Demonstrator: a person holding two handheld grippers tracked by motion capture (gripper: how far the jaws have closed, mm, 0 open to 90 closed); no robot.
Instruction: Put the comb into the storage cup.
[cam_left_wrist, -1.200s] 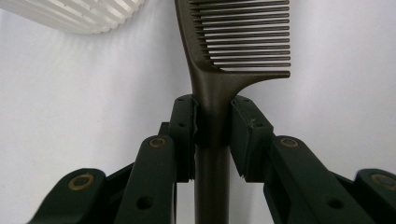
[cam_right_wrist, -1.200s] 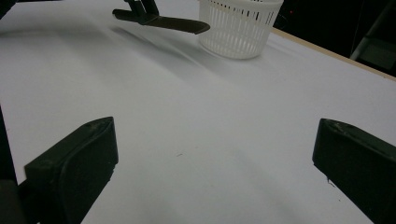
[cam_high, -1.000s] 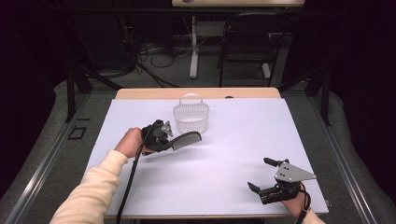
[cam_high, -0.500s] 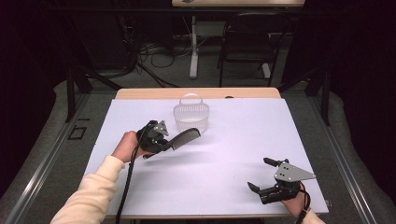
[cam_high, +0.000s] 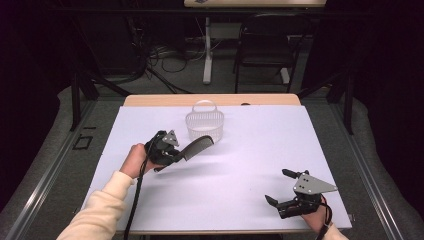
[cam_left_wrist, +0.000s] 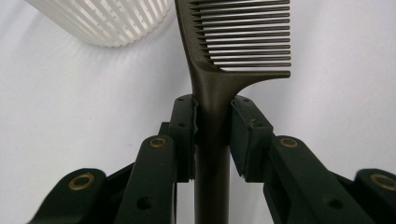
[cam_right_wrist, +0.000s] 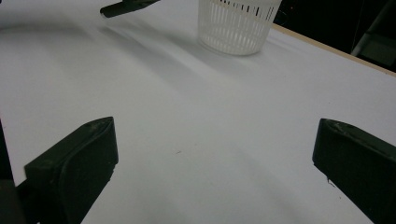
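Left gripper (cam_left_wrist: 212, 123) pinching comb (cam_left_wrist: 233, 42) by handle; looks light, stiff, slick plastic; right gripper (cam_high: 292, 192) spread, empty.

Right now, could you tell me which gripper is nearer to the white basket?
Left. The left gripper, shut on the comb, is just in front of the basket; the right gripper sits open near the table's front right corner.

comb (cam_left_wrist: 219, 88): matt dark plastic | basket (cam_high: 204, 125): white slatted plastic

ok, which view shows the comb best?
Left gripper view: the comb stands close up, handle clamped, teeth distinct. High view shows it small, near the basket. Right gripper view catches just its dark far tip.
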